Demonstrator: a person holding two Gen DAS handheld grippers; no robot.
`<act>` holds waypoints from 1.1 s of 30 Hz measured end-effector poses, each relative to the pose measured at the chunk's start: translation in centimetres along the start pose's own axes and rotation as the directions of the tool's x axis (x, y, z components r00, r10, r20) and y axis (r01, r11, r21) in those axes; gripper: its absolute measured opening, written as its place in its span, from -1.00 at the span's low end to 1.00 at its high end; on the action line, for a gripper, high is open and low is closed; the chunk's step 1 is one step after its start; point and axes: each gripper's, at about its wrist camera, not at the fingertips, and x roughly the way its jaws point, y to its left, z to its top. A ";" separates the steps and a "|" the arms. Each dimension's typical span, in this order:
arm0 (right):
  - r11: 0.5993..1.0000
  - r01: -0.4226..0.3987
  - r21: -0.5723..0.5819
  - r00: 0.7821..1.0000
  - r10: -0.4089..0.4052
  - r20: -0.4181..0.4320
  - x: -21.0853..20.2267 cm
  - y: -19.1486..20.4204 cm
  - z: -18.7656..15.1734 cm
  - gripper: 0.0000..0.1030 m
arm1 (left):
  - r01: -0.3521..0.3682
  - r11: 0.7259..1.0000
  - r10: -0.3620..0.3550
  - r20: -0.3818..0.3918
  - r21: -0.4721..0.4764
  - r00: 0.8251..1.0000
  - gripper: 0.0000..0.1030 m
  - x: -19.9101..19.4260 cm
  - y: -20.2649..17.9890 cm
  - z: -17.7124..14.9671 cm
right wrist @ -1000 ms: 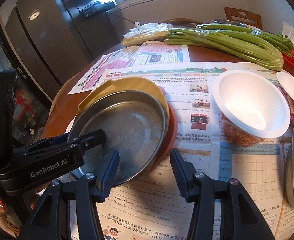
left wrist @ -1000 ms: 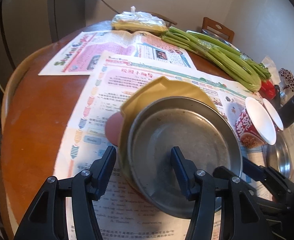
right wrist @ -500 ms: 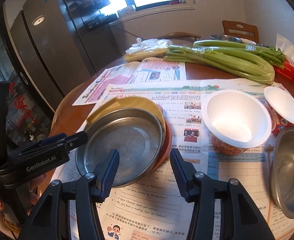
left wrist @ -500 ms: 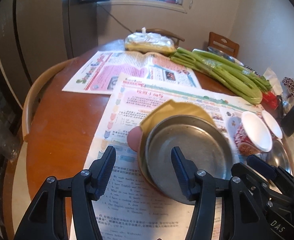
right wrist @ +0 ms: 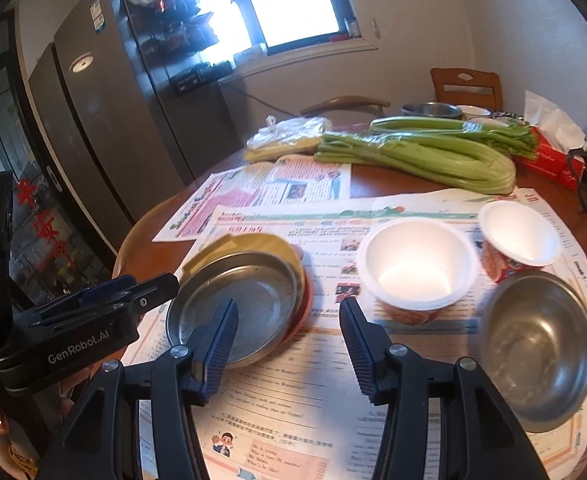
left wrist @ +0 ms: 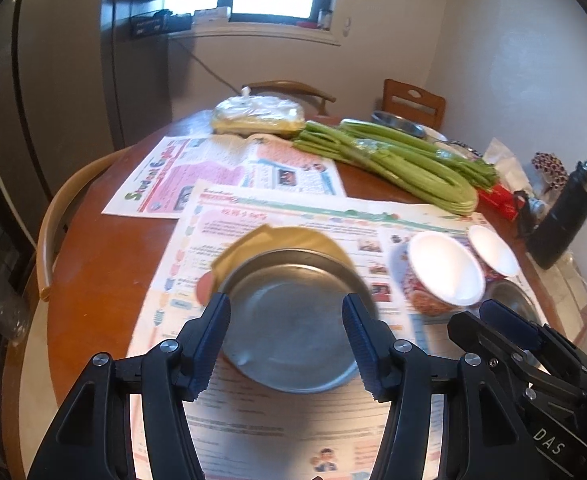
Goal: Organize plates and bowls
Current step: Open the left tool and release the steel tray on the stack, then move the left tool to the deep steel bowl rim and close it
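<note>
Plates stacked, bowls still loose on worktop [right wrist: 393, 188]

Left tongs [left wrist: 287, 344] spread, empty, above metal plate [right wrist: 237, 304] nested on yellow plate [right wrist: 249, 244] (saves room); right tongs [right wrist: 289, 346] spread, empty; foam bowls [right wrist: 417, 264], steel bowl [right wrist: 541, 344] unstacked at right.

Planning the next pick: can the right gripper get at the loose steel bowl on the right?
Probably yes. The right gripper is open and empty, and the steel bowl sits alone on the newspaper, with nothing between them.
</note>
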 end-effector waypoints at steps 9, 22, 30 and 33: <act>0.997 0.056 0.061 0.996 -0.060 0.066 -4.4 -4.7 0.2 0.01 | 0.041 0.997 -0.043 0.021 0.064 0.999 0.17 -1.1 -5.3 0.1; 0.972 0.171 0.162 0.979 -0.186 0.085 -9.0 -12.4 -1.4 0.01 | 0.144 0.981 -0.141 -0.027 0.130 0.990 0.17 -0.1 -12.4 -1.2; 0.951 0.238 0.198 0.970 -0.244 0.007 -9.0 -17.5 -3.2 0.02 | 0.200 0.965 -0.181 -0.124 0.168 0.976 0.17 3.1 -17.0 -2.6; 0.949 0.252 0.191 0.968 -0.250 -0.032 -8.1 -18.8 -3.8 0.01 | 0.208 0.963 -0.179 -0.167 0.172 0.969 0.17 4.6 -18.3 -3.3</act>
